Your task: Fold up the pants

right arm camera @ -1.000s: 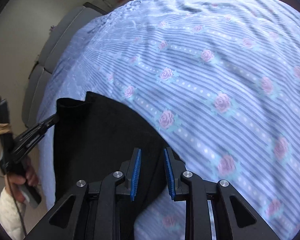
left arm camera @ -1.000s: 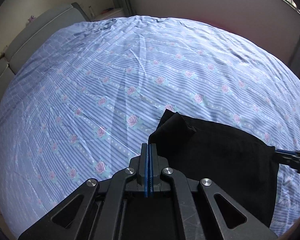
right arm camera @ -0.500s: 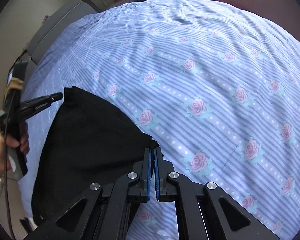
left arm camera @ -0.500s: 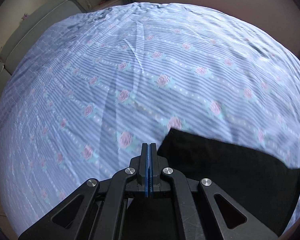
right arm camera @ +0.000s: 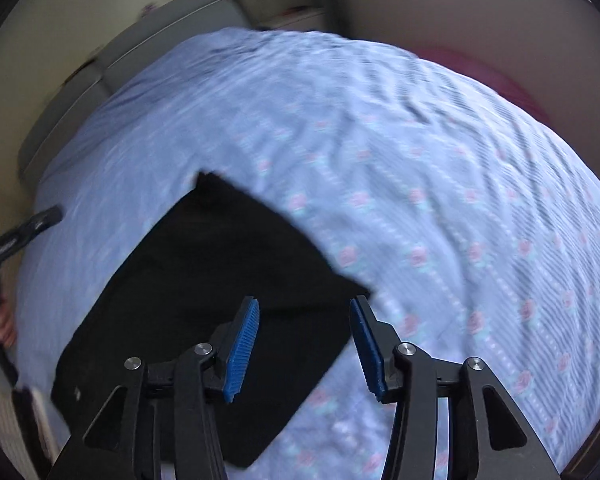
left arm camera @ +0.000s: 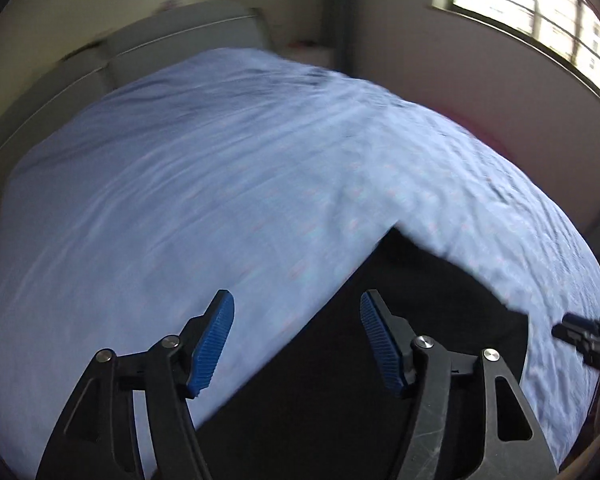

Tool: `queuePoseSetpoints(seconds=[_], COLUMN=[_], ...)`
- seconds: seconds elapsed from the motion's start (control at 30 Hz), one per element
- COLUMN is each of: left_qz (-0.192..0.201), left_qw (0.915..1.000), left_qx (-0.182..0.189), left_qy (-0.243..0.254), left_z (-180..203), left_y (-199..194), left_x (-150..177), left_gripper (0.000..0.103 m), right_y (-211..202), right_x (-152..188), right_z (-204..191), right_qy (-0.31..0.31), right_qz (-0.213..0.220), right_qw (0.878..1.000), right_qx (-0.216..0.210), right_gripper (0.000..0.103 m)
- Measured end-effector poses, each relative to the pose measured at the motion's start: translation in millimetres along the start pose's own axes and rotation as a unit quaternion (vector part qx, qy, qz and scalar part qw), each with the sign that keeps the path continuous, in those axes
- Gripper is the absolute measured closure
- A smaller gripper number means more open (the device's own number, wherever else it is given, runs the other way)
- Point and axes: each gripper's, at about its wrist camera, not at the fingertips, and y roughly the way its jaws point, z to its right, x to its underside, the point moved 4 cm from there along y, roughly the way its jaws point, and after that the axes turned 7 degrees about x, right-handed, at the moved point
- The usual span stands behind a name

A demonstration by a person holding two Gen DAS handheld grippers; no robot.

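Observation:
The black pants lie folded flat on the blue rose-print bed sheet. My left gripper hovers above their left edge, its jaws opening with nothing pinched between the blue pads. In the right wrist view the pants spread to the lower left. My right gripper hangs over their near right corner, jaws also opening and not touching the cloth. The left gripper's fingers show at the left edge of that view, and the right gripper's fingers at the right edge of the left view. Both views are motion-blurred.
A grey padded headboard stands at the far end of the bed, with a small nightstand beside it. A bright window is in the wall at upper right. A hand holds the left tool.
Both grippers were shut on corners of the pants; they have let go, opened and risen away from the bed. The pants now rest flat on the sheet.

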Motion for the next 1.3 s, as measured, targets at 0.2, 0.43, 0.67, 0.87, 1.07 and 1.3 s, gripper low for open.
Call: queuePoseSetpoints(seconds=[0.2,0.43,0.67,0.87,1.07,1.3], left_qz=[-0.047,-0.051,-0.061,-0.063,-0.060,-0.029], left_qw=[0.9924,0.9585,0.9181,0.9134,0.9292,0.8878], left_qx=[-0.068,-0.035,0.056,0.096,0.109,0.166], left_qy=[-0.091,-0.278,-0.388,-0.390,-0.348,-0.428], left_z=[-74,-134,-148,-149,-153,-178], left_y=[-71,-95,-56,-27,-4,-6], left_x=[120,234,284,294,288,299], left_gripper=[0.037,0.037,0.037,0.030,0.028,0.077], right_y=[-5,-17,-19,-18,-15,-13], right_x=[47,114,158,173,181,192], right_z=[-84,-176,-206,-207,-216,-233], right_qy=[-0.088,-0.190,-0.212,-0.206,-0.204,-0.199], right_qz=[-0.041,-0.084,-0.120,-0.130,-0.134,-0.148], right_qw=[0.994,0.972,0.965,0.967,0.968,0.967], right_qx=[-0.059,-0.109,-0.100,-0.070,-0.062,-0.063], right_gripper=[0.054,0.054,0.054,0.054,0.054,0.054])
